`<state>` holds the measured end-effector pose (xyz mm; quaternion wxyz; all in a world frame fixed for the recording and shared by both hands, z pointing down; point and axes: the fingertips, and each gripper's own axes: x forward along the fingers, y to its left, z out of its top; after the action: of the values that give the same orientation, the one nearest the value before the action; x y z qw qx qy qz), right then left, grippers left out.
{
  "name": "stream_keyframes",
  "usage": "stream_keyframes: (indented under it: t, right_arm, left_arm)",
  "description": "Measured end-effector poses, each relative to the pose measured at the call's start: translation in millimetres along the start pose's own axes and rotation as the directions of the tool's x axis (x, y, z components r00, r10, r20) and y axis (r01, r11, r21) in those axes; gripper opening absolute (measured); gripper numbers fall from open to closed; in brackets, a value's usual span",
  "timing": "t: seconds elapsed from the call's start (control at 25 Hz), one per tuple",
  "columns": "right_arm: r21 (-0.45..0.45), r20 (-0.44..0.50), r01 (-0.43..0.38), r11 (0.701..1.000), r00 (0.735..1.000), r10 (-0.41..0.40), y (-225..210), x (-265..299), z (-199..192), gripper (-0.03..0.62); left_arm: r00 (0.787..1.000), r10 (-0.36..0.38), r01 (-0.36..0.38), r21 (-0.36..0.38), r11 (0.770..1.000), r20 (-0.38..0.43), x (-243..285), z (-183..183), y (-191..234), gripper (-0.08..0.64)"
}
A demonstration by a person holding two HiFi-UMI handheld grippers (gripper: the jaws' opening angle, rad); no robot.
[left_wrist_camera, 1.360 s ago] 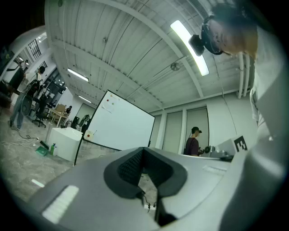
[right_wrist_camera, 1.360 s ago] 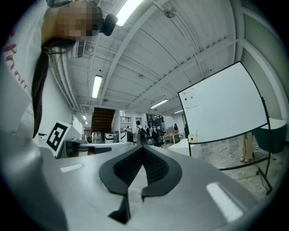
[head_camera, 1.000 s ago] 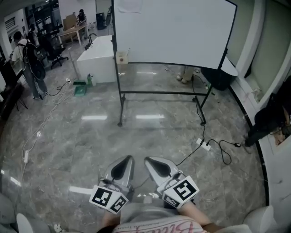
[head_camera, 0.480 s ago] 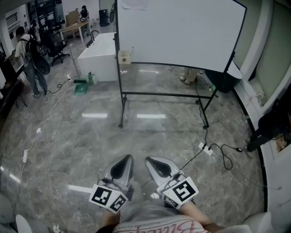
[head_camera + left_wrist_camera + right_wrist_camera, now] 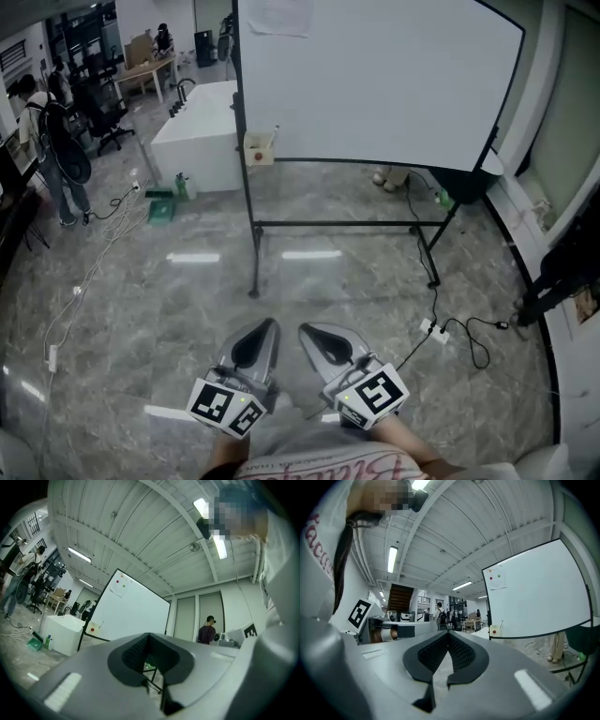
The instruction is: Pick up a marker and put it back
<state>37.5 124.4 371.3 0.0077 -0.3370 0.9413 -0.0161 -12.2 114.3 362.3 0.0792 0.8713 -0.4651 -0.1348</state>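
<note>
- The left gripper point(image 5: 265, 325) and right gripper point(image 5: 306, 329) are held with jaws together, nothing between them;
- the marker point(image 5: 275, 132) stands in a small box point(image 5: 258, 148) on the whiteboard point(image 5: 375, 75) frame, well ahead of the jaws;
- the jaws should be opened only once brought near, around its exposed top.

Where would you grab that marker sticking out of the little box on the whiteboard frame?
Probably best by the marker's exposed upper end, coming down from above: it stands nearly upright in the box, which hides its lower part.
</note>
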Motion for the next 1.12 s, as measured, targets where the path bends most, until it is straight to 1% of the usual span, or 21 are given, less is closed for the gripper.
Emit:
stream_keyframes:
  t: [0.12, 0.2, 0.32, 0.4, 0.48, 0.72, 0.92, 1.12]
  right_arm:
    - [0.012, -0.003, 0.022, 1.0, 1.0, -0.022, -17, 30, 2, 0.002]
    - [0.004, 0.004, 0.034, 0.999, 0.999, -0.034, -25, 48, 5, 0.002]
    - [-0.006, 0.008, 0.043, 0.999, 0.999, -0.043, -35, 67, 4, 0.002]
    - [0.011, 0.005, 0.05, 0.999, 0.999, -0.05, -44, 77, 0, 0.002]
    - [0.029, -0.006, 0.056, 0.998, 0.998, -0.056, -55, 88, -3, 0.002]
    - [0.031, -0.028, 0.061, 0.998, 0.998, -0.06, -89, 124, -13, 0.002]
    - [0.043, -0.042, 0.048, 0.998, 0.998, -0.046, -132, 162, -14, 0.002]
    - [0.036, -0.049, 0.017, 0.999, 0.999, -0.015, -179, 211, -9, 0.002]
  left_arm:
    - [1.0, -0.028, 0.028, 0.0, 1.0, -0.006, 23, 7, 24, -0.002]
    - [0.999, -0.044, 0.044, -0.003, 0.999, -0.008, 35, 9, 39, -0.002]
    - [0.998, -0.059, 0.059, -0.018, 0.998, -0.013, 50, 8, 58, -0.002]
    - [0.998, -0.063, 0.063, -0.021, 0.998, -0.026, 58, 5, 67, -0.002]
    - [0.998, -0.055, 0.054, -0.026, 0.998, -0.04, 65, 1, 79, -0.002]
    - [0.999, -0.006, 0.003, -0.06, 0.998, -0.05, 94, -7, 125, -0.002]
    - [0.998, -0.001, -0.003, -0.057, 0.998, -0.056, 140, -7, 155, -0.002]
    - [0.999, 0.019, -0.021, -0.035, 0.999, -0.044, 193, 3, 194, -0.002]
